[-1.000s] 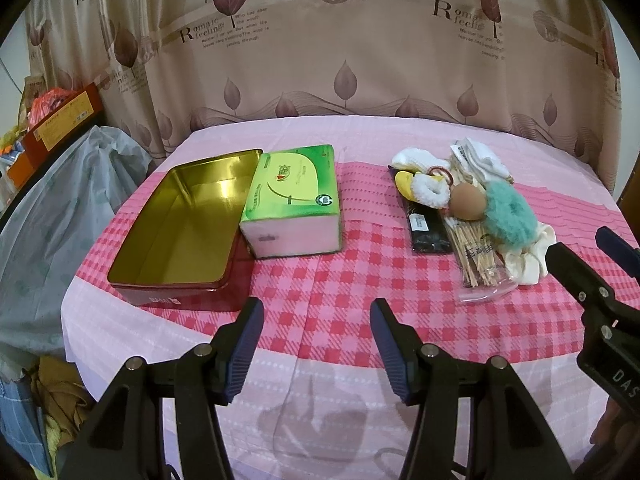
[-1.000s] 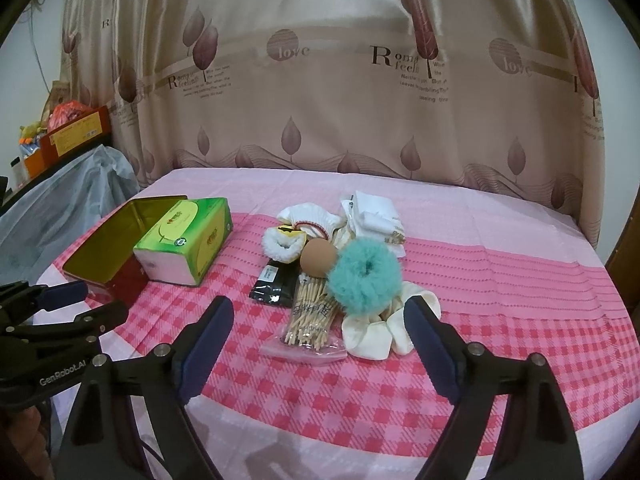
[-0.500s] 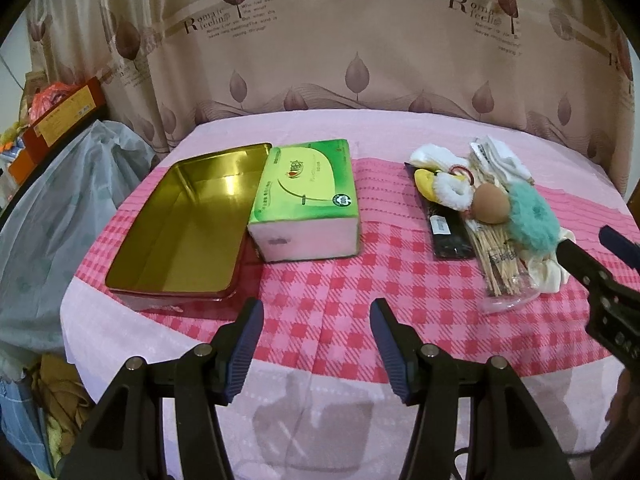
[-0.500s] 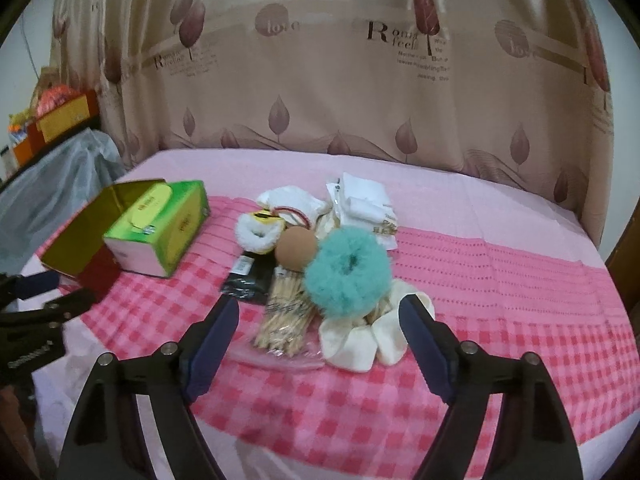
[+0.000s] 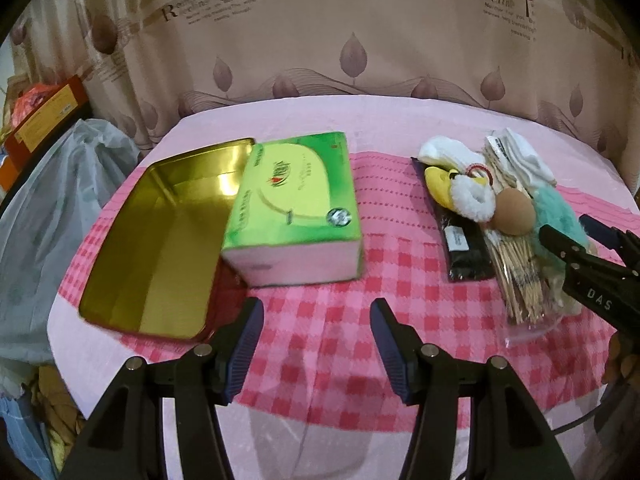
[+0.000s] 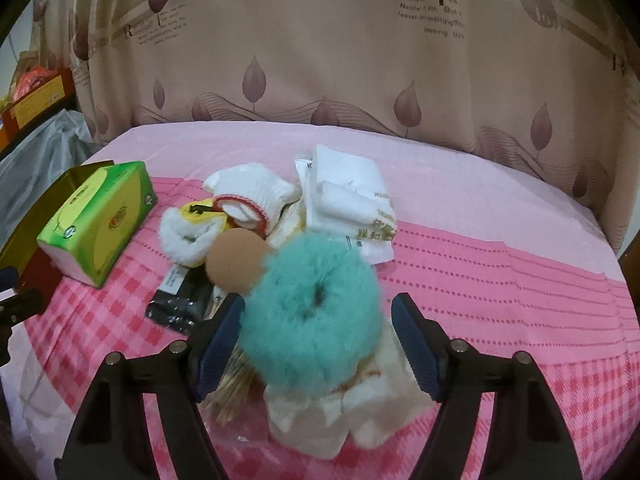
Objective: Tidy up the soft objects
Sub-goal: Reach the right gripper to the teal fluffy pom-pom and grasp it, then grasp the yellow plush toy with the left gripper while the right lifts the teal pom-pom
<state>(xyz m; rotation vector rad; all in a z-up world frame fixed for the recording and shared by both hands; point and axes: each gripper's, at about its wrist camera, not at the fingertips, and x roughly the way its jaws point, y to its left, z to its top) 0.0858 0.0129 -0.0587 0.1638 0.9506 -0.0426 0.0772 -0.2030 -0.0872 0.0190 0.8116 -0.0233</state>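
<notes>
Pink table (image 5: 304, 152), gold tin (image 5: 160, 240) – left view only, teal scrunchie (image 6: 312, 320)

Left gripper (image 5: 316, 344): 2 black angular plastic arms, each with silver round screws (2 visible per arm), dark blue ribbed pads (image 5: 244, 346) on the inner faces. Right gripper (image 6: 318, 350): same build, black arms, silver screws, blue ribbed pads (image 6: 416, 350). Seen from the left wrist, its black side carries white "DAS" lettering (rest cut off).

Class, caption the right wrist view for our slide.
Right claw closing around a fluffy teal scrunchie atop the pile.
</notes>
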